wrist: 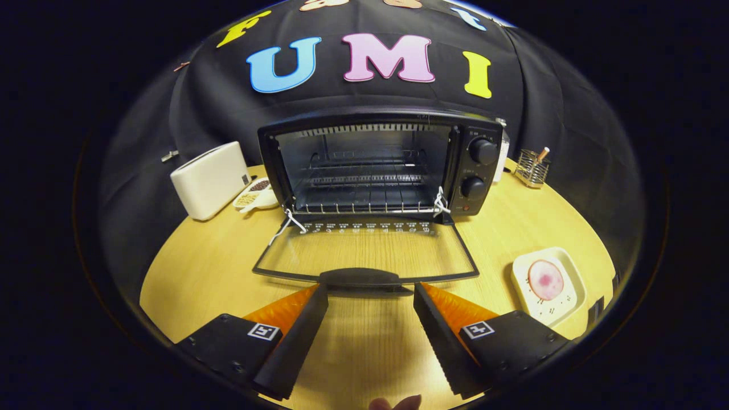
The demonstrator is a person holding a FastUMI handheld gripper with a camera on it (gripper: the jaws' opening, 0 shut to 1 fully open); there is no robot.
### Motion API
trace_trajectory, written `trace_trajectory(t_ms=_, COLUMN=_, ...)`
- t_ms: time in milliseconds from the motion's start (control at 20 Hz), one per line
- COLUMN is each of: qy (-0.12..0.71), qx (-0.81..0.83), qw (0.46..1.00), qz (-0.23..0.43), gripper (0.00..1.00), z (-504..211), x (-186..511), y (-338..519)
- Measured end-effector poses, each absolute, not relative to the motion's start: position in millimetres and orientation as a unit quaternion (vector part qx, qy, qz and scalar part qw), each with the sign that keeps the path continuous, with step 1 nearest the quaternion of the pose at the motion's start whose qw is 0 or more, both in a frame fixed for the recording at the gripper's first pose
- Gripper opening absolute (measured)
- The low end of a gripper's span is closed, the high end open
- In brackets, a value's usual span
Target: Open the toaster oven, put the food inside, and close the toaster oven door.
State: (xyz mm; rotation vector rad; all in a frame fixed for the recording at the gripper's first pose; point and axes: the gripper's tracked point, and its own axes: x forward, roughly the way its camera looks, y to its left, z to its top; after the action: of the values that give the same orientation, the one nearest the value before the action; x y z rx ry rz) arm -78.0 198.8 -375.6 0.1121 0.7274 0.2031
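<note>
We held the tongs (370, 293) apart just short of the toaster oven's (379, 162) lowered door (364, 256); food (545, 279) sat on a plate (572, 267) nearby.

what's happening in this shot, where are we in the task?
A person is holding the tool open, empty, just short of the handle of the toaster oven door. The door is already folded down flat on the table and the rack inside is bare. The food sits on a small plate beside the tool, not yet picked up.
</note>
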Motion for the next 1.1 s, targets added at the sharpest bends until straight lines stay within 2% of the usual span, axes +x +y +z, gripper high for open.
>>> trace_trajectory(t_ms=300, qy=0.342, qx=0.058, qw=0.931, qz=0.113, gripper=1.0, z=-307.1, x=-75.1, y=105.7)
trace_trajectory(t_ms=500, qy=0.36, qx=0.063, qw=0.926, qz=0.097, gripper=0.99, z=-295.9, x=-77.6, y=26.6)
trace_trajectory(t_ms=750, qy=0.437, qx=0.062, qw=0.89, qz=0.109, gripper=1.0, z=-333.3, x=-86.7, y=-52.6)
trace_trajectory(t_ms=1100, qy=0.566, qx=0.075, qw=0.813, qz=0.117, gripper=0.97, z=-425.7, x=-82.0, y=-123.2)
